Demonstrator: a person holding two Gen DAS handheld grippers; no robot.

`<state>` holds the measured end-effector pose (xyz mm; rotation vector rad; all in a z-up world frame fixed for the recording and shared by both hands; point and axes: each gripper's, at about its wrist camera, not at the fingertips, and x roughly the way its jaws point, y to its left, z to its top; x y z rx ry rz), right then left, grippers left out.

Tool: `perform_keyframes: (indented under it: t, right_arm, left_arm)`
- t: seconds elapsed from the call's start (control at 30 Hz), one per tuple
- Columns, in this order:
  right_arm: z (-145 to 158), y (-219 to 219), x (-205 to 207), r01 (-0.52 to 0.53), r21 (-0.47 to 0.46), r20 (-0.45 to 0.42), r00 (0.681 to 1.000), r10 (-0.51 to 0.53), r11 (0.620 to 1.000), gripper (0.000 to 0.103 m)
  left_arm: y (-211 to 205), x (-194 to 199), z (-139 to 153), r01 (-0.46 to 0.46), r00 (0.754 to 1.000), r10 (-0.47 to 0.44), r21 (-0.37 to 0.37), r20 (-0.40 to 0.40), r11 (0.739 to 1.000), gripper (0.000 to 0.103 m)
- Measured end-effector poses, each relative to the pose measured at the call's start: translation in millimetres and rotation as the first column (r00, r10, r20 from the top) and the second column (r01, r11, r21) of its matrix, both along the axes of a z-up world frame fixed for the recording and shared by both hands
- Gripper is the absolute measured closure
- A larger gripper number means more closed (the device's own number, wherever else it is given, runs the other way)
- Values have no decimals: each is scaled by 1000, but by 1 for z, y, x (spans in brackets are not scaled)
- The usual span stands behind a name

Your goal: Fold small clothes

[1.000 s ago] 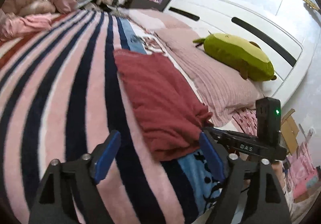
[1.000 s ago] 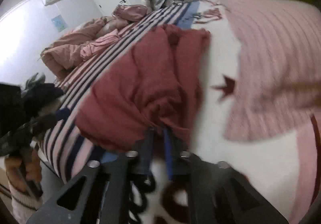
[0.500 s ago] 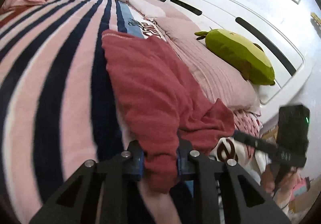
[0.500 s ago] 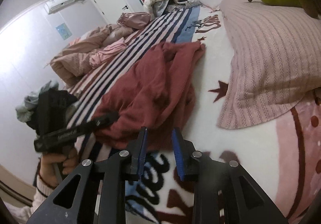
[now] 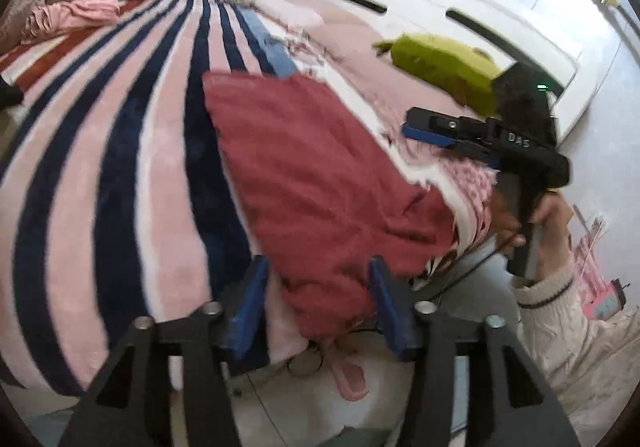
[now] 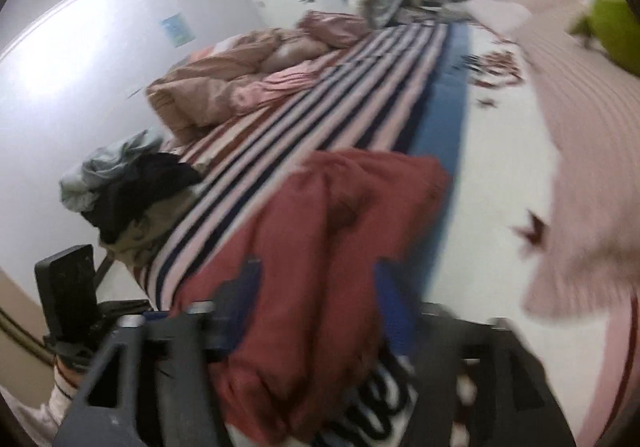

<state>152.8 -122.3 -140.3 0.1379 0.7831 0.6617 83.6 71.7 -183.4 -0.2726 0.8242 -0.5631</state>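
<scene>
One soft, limp dark-red knit garment (image 5: 320, 183) lies on the striped fleece bed cover (image 5: 120, 167). Its near hem sits between the opening left fingers (image 5: 256, 303), unpinched; the right gripper (image 6: 312, 311), also opening, straddles a fold. Light, floppy; take hold at corners.

"DAS" on the right claw (image 5: 432, 133)

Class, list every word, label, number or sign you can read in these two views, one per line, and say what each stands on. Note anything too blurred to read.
"DAS": pale letters on the black body of the right tongs, seen from the left wrist view.
Dark lettering on the blanket, below the red garment in the right wrist view: too blurred to read.
Blue notice on the white wall: too small to read.
</scene>
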Motion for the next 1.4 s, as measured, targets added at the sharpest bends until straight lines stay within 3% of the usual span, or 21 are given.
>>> perform_keyframes:
  t: [0.13, 0.2, 0.3, 0.43, 0.5, 0.57, 0.73, 0.8, 0.87, 1.03, 1.23, 1.33, 1.4]
  right_arm:
    - [-2, 15, 47, 53, -39, -22, 998, -54, 998, 38]
    - [-9, 21, 65, 57, -97, -24, 998, -59, 994, 59]
    - [-18, 24, 80, 10, -148, -39, 999, -16, 989, 80]
    - [-23, 25, 73, -131, -198, -51, 991, 123, 971, 79]
    - [-25, 29, 69, -180, -207, -48, 984, 173, 962, 53]
    - [-28, 32, 72, -186, -201, -54, 982, 178, 962, 43]
    - [-36, 46, 93, -220, -186, -55, 975, 213, 958, 46]
    - [-35, 48, 98, -200, -192, -22, 980, 199, 961, 94]
    - [-31, 45, 102, -180, -202, 1, 983, 184, 963, 98]
    - [-9, 41, 89, -98, -327, 128, 981, 147, 940, 98]
    - [-7, 26, 92, -8, -409, 161, 984, 80, 913, 97]
    - [-23, 20, 97, 8, -452, 112, 993, 47, 892, 78]
    - [-28, 18, 95, 14, -472, 92, 995, 34, 882, 73]
  left_arm:
    - [17, 9, 15, -64, 997, 64, -6, 53, 998, 49]
    - [22, 13, 18, -76, 995, 78, -29, 68, 997, 49]
    - [25, 19, 17, -76, 994, 80, -52, 74, 996, 49]
    - [28, 24, 7, -49, 997, 53, -64, 62, 997, 49]
    - [28, 32, 2, -42, 998, 45, -72, 48, 997, 49]
    - [27, 34, -2, -30, 999, 34, -83, 42, 996, 49]
    - [23, 42, -9, 1, 1000, 1, -113, 21, 994, 48]
    - [21, 45, -13, 7, 1000, -6, -106, 10, 994, 48]
    - [19, 47, -16, 19, 1000, -18, -113, 3, 993, 48]
    - [8, 48, -17, 85, 996, -86, -144, 5, 986, 45]
    - [-6, 49, -23, 128, 991, -132, -153, -16, 980, 44]
    - [-10, 49, -26, 132, 990, -139, -155, -34, 979, 42]
    - [-8, 48, -24, 128, 990, -135, -151, -39, 980, 42]
